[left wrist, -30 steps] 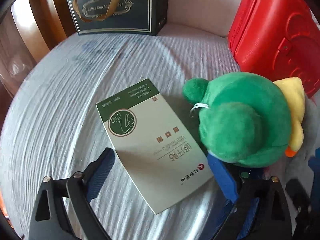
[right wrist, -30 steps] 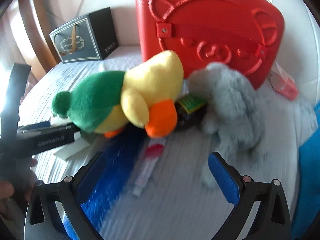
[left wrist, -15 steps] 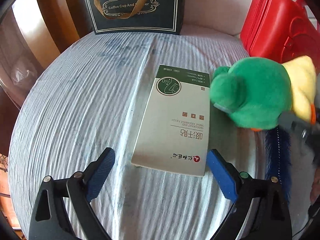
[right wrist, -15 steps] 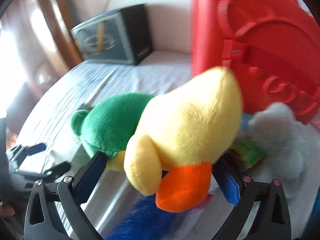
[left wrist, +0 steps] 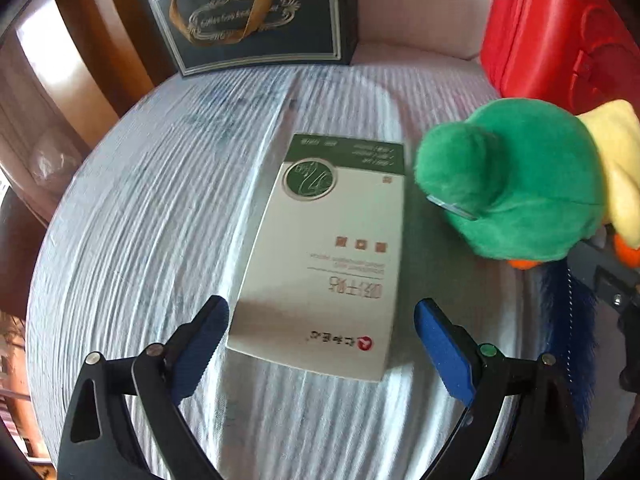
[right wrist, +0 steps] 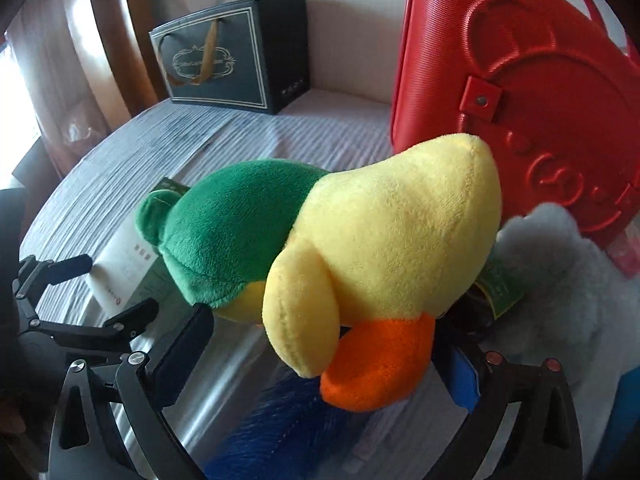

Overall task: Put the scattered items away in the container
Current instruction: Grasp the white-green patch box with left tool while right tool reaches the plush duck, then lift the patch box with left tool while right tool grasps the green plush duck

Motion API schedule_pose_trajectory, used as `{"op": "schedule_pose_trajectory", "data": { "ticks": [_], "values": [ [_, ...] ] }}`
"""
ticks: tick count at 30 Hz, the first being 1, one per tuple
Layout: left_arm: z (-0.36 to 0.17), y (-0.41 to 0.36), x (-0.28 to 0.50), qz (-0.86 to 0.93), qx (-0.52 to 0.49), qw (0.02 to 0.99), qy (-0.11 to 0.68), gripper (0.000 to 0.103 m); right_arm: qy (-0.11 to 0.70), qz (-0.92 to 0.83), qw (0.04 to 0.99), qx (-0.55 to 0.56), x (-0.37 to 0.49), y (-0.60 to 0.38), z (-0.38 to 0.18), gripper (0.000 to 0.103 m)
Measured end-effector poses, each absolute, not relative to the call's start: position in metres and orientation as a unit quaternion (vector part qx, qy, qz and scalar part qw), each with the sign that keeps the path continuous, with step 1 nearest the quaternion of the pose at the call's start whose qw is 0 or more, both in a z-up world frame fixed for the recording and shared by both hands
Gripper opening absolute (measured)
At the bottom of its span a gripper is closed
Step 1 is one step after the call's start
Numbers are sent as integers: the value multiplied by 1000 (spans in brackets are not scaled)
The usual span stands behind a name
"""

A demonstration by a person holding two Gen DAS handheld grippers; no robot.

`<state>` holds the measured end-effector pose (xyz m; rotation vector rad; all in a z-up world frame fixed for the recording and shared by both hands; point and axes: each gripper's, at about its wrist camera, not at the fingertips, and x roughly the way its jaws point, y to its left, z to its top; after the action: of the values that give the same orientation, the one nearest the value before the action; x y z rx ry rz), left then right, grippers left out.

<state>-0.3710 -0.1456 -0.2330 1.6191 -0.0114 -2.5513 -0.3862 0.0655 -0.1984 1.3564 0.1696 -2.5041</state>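
A bed (left wrist: 168, 216) with a ribbed pale cover fills both views, a wooden headboard (left wrist: 92, 52) at upper left. A dark gift bag (left wrist: 256, 16) and red case (right wrist: 520, 92) stand at the back. The left gripper (left wrist: 320, 344) hangs open over a flat white box (left wrist: 332, 256). The right gripper (right wrist: 332, 360) is clamped on a plush duck (right wrist: 380, 248) at frame center, beside grey fur (right wrist: 560, 280).

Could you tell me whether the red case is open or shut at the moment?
Shut, as far as shown: the red case stands on edge with its embossed face unbroken; no gap shows in either view.
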Motion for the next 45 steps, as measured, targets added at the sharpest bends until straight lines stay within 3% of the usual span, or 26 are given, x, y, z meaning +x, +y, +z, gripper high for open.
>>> {"op": "schedule_pose_trajectory", "data": {
  "ticks": [6, 9, 18, 25, 34, 38, 42, 44, 45],
  "values": [
    [-252, -165, -381, -832, 551, 63, 21, 95, 93, -877, 123, 454, -388, 57, -196, 103],
    [-254, -164, -382, -833, 550, 53, 25, 86, 102, -879, 117, 450, -385, 59, -194, 103],
    [-239, -157, -378, -849, 526, 43, 33, 81, 94, -887, 101, 440, -386, 75, -187, 103],
    [-213, -144, -387, -868, 495, 28, 20, 76, 87, -886, 126, 438, -403, 70, -193, 103],
    [-244, -166, -384, -835, 547, 52, 23, 77, 107, -865, 191, 452, -388, 64, -184, 103],
    [-231, -170, -382, -848, 527, 45, 33, 79, 128, -878, 184, 422, -383, 63, -161, 103],
    [-252, -165, -404, -830, 554, 57, 26, 86, 175, -865, 160, 443, -400, 50, -174, 103],
    [-255, -169, -405, -834, 547, 50, 49, 85, 213, -864, 152, 431, -402, 39, -178, 103],
    [-255, -169, -405, -837, 543, 50, 47, 76, 237, -863, 150, 419, -400, 32, -177, 103]
  ]
}}
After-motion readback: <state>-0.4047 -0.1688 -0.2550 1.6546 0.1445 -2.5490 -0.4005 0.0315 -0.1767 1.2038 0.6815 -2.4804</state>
